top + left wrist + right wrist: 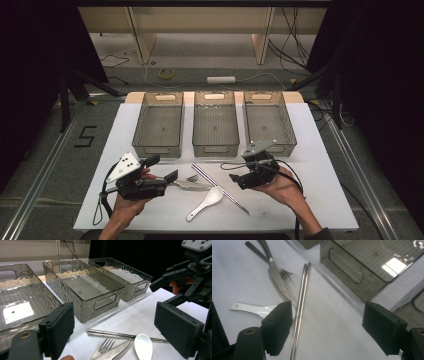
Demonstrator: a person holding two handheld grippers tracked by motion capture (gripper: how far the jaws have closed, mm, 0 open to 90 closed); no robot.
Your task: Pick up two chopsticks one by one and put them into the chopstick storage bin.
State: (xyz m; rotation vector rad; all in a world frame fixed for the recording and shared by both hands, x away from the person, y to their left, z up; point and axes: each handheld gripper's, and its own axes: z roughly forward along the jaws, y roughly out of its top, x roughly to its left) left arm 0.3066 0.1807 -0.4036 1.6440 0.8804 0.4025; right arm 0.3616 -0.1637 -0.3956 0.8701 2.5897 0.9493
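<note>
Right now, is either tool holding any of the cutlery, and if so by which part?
Nothing is held. The left tool and right tool both stand open above the table, with the knife, fork, spoon and chopsticks lying loose.

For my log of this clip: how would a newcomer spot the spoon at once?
Start from the three bins along the mat's far side, then come to the cutlery near the middle bin's front. The spoon lies nearest the person, between knife and chopsticks; it alone is white.
</note>
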